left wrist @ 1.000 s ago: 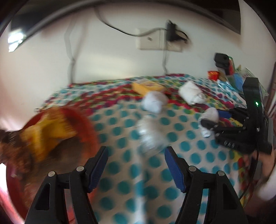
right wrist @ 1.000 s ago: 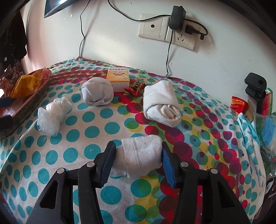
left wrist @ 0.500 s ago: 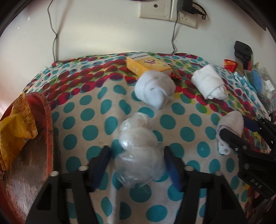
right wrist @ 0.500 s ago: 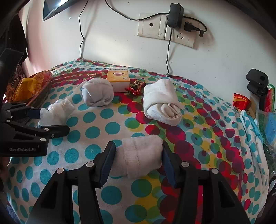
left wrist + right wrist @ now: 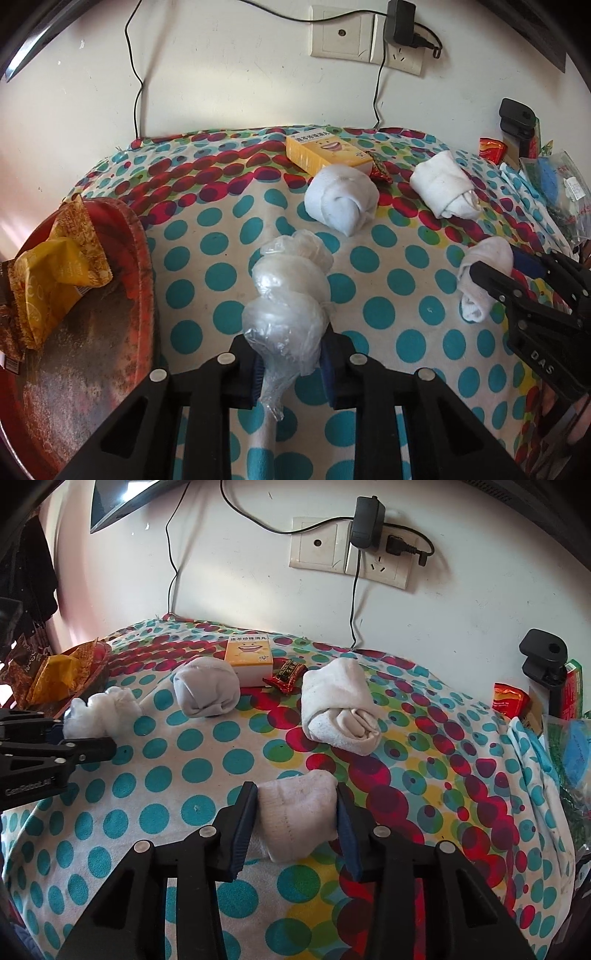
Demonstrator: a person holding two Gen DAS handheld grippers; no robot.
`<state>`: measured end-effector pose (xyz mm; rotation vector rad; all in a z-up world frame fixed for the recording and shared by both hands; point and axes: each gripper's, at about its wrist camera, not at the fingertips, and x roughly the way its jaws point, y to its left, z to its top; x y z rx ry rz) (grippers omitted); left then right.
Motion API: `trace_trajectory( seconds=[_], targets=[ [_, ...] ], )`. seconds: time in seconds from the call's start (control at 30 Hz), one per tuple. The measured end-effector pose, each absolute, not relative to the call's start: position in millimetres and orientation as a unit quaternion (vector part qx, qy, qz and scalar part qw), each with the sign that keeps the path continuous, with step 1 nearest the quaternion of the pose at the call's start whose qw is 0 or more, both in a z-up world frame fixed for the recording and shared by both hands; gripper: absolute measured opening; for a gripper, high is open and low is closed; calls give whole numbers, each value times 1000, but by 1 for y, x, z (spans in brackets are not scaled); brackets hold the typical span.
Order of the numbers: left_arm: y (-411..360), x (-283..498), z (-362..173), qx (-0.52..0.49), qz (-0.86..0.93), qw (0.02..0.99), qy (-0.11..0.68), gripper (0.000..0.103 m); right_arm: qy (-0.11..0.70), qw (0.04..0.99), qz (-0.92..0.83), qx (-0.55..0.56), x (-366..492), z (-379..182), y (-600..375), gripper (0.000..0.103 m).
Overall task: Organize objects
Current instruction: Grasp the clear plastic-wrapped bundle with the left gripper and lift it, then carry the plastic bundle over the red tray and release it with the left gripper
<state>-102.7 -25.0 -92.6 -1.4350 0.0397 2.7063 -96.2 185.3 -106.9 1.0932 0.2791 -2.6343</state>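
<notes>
Left wrist view | left gripper (image 5: 291,363) has just closed on plastic bag bundle (image 5: 288,299), light, crinkly, slippery near table's left edge | right gripper (image 5: 295,819) has been closing, squeezing soft sock roll (image 5: 297,812).

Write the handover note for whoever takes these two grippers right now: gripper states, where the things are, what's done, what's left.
Left gripper: jaws have just closed; now shut on the plastic-wrapped bundle, which still lies on the dotted cloth beside the red tray.
Right gripper: jaws have just closed further, pads pressing the small rolled sock, also still on the cloth.
Untouched: round sock ball, large rolled sock, yellow box and red candy wrapper near the wall.
Done: both grips made. Left: lift, put both away, then probably the remaining socks.
</notes>
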Motion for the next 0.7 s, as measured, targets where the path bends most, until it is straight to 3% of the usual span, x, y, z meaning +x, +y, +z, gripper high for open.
trace_trajectory(
  seconds=[0.7],
  targets=[
    [-91, -55, -49, -447, 895, -7, -5, 25, 95, 132, -906, 391, -100, -111, 186, 39]
  ],
)
